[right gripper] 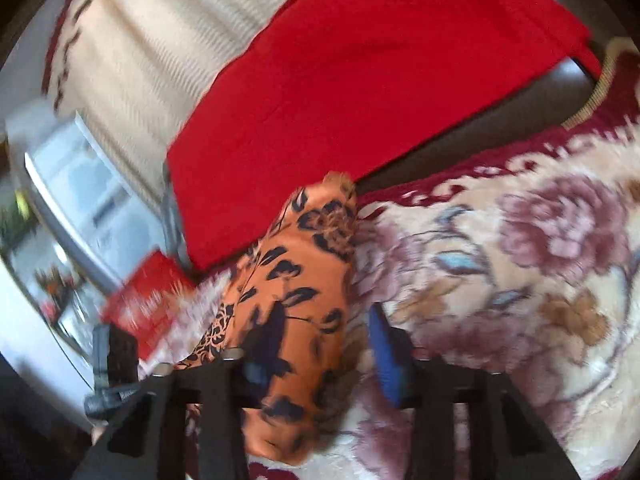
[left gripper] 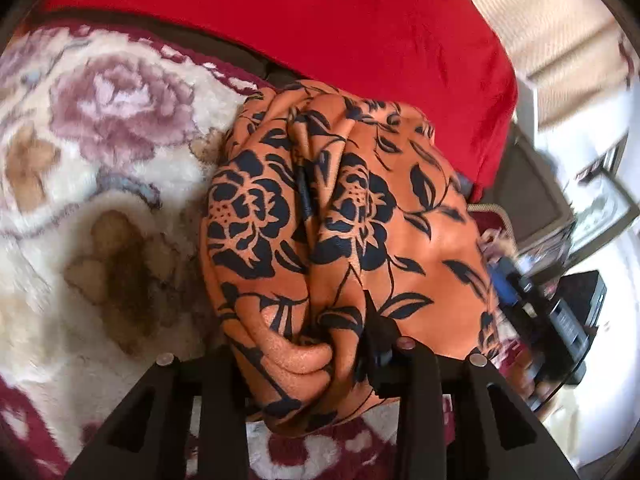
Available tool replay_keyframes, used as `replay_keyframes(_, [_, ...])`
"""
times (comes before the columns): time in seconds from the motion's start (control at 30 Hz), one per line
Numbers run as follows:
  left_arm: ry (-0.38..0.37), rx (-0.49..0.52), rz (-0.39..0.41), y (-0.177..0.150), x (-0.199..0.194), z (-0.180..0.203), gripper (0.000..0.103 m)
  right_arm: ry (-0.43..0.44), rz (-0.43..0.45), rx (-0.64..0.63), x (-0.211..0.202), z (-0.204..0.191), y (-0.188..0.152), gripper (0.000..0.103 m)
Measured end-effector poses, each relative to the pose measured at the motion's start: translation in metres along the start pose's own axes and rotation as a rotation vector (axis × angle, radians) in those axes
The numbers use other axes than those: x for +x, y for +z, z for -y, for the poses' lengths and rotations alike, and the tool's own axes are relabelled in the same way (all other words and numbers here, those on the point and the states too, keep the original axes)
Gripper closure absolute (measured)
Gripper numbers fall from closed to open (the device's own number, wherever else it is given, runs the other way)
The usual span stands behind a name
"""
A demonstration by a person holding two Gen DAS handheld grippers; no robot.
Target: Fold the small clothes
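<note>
An orange cloth with a black flower print (left gripper: pixel 360 208) is bunched up over a fleecy flowered blanket (left gripper: pixel 100 140). My left gripper (left gripper: pixel 320 320) is buried in it: folds are wadded between the jaws and pinch together against the right finger (left gripper: pixel 376 336), while the other finger is hidden under the fabric. In the right wrist view the same cloth (right gripper: pixel 296 280) lies across the left finger of my right gripper (right gripper: pixel 316 344). Its blue-padded right finger (right gripper: pixel 386 360) stands clear of the fabric, so the jaws are apart.
A large red cushion or cover (left gripper: pixel 320 32) lies just behind the cloth. The blanket (right gripper: pixel 520 260) spreads wide to one side. Cream curtains (right gripper: pixel 140 60), a window (right gripper: pixel 80 184) and a red box (right gripper: pixel 148 300) are at the edge. A blurred black and blue device (left gripper: pixel 560 320) sits far right.
</note>
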State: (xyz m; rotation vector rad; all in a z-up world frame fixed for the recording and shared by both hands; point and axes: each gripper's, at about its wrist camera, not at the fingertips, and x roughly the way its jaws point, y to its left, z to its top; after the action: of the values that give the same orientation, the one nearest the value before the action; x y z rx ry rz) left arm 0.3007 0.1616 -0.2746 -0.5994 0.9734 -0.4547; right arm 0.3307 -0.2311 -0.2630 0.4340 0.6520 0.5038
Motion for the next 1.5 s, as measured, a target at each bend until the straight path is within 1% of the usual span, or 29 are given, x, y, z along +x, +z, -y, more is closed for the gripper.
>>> replay_keyframes(0.03, [-0.001, 0.01, -0.004, 0.003, -0.002, 0.002, 0.065, -0.013, -0.013, -0.03, 0.005, -0.01, 0.0, 0.064])
replay_keyframes(0.07, [0.008, 0.024, -0.009, 0.006, -0.005, 0.004, 0.056, -0.02, -0.016, -0.052, 0.008, -0.019, -0.001, 0.064])
replay_keyframes(0.1, [0.027, 0.038, -0.005, 0.009, -0.01, 0.006, 0.044, -0.027, -0.015, -0.073, 0.01, -0.028, -0.001, 0.064])
replay_keyframes(0.17, [0.047, 0.05, 0.021, 0.014, -0.019, 0.006, 0.035, -0.051, -0.026, -0.122, 0.018, -0.043, -0.002, 0.064])
replay_keyframes(0.2, [0.058, 0.041, 0.034, 0.016, -0.024, 0.002, 0.031, -0.08, -0.061, -0.149, 0.026, -0.048, -0.003, 0.064])
replay_keyframes(0.23, [0.061, 0.026, 0.045, 0.019, -0.029, -0.002, 0.031, -0.131, -0.114, -0.187, 0.037, -0.053, -0.008, 0.064])
replay_keyframes(0.27, [0.055, 0.005, 0.058, 0.022, -0.036, -0.01, 0.03, -0.214, -0.168, -0.234, 0.051, -0.055, -0.014, 0.064])
replay_keyframes(0.3, [0.05, -0.022, 0.073, 0.025, -0.043, -0.017, 0.03, -0.27, -0.195, -0.27, 0.059, -0.052, -0.023, 0.064])
replay_keyframes(0.37, [0.049, -0.08, 0.119, 0.03, -0.057, -0.033, 0.03, -0.249, -0.164, -0.263, 0.055, -0.045, -0.027, 0.062])
replay_keyframes(0.4, [0.049, -0.106, 0.157, 0.032, -0.063, -0.038, 0.03, -0.239, -0.171, -0.241, 0.054, -0.041, -0.026, 0.062])
replay_keyframes(0.47, [0.04, -0.113, 0.217, 0.035, -0.067, -0.037, 0.03, -0.227, -0.19, -0.217, 0.052, -0.038, -0.023, 0.061])
replay_keyframes(0.5, [0.031, -0.092, 0.228, 0.034, -0.066, -0.03, 0.03, -0.228, -0.196, -0.218, 0.05, -0.039, -0.021, 0.061])
replay_keyframes(0.6, [0.011, 0.044, 0.238, 0.033, -0.056, 0.006, 0.03, -0.214, -0.196, -0.233, 0.045, -0.046, -0.01, 0.06])
replay_keyframes(0.7, [0.035, 0.168, 0.224, 0.027, -0.047, 0.039, 0.03, -0.178, -0.14, -0.218, 0.038, -0.049, 0.009, 0.06])
replay_keyframes(0.73, [0.053, 0.2, 0.218, 0.024, -0.041, 0.046, 0.029, -0.173, -0.129, -0.215, 0.038, -0.051, 0.017, 0.06])
replay_keyframes(0.8, [0.112, 0.246, 0.199, 0.022, -0.027, 0.059, 0.029, -0.185, -0.121, -0.227, 0.043, -0.054, 0.03, 0.06])
replay_keyframes(0.87, [0.179, 0.253, 0.164, 0.023, -0.016, 0.061, 0.029, -0.196, -0.123, -0.245, 0.059, -0.058, 0.046, 0.061])
replay_keyframes(0.9, [0.216, 0.234, 0.138, 0.023, -0.005, 0.057, 0.029, -0.197, -0.129, -0.245, 0.069, -0.058, 0.055, 0.061])
replay_keyframes(0.97, [0.252, 0.193, 0.08, 0.022, 0.008, 0.045, 0.029, -0.177, -0.145, -0.223, 0.087, -0.058, 0.068, 0.063])
replay_keyframes(1.0, [0.259, 0.177, 0.059, 0.021, 0.012, 0.041, 0.029, -0.162, -0.162, -0.207, 0.097, -0.057, 0.075, 0.063])
replay_keyframes(1.07, [0.264, 0.181, 0.061, 0.019, 0.014, 0.036, 0.028, -0.154, -0.214, -0.188, 0.126, -0.053, 0.086, 0.063])
replay_keyframes(1.13, [0.281, 0.219, 0.061, 0.016, 0.014, 0.038, 0.028, -0.169, -0.286, -0.175, 0.159, -0.045, 0.091, 0.063])
replay_keyframes(1.2, [0.309, 0.247, 0.055, 0.013, 0.02, 0.041, 0.027, -0.202, -0.401, -0.131, 0.194, -0.029, 0.086, 0.061])
replay_keyframes(1.23, [0.309, 0.252, 0.055, 0.013, 0.019, 0.04, 0.026, -0.187, -0.426, -0.096, 0.203, -0.022, 0.086, 0.059])
replay_keyframes(1.27, [0.299, 0.249, 0.056, 0.013, 0.017, 0.04, 0.026, -0.172, -0.421, -0.08, 0.202, -0.02, 0.089, 0.056])
replay_keyframes(1.3, [0.291, 0.246, 0.055, 0.014, 0.015, 0.04, 0.026, -0.159, -0.415, -0.066, 0.199, -0.019, 0.092, 0.056])
replay_keyframes(1.4, [0.276, 0.239, 0.062, 0.015, 0.012, 0.039, 0.026, -0.167, -0.375, -0.112, 0.183, -0.023, 0.088, 0.056])
replay_keyframes(1.47, [0.281, 0.252, 0.087, 0.012, 0.005, 0.039, 0.026, -0.155, -0.344, -0.12, 0.164, -0.026, 0.083, 0.056])
replay_keyframes(1.5, [0.288, 0.268, 0.105, 0.01, 0.001, 0.04, 0.026, -0.135, -0.324, -0.117, 0.153, -0.028, 0.083, 0.056])
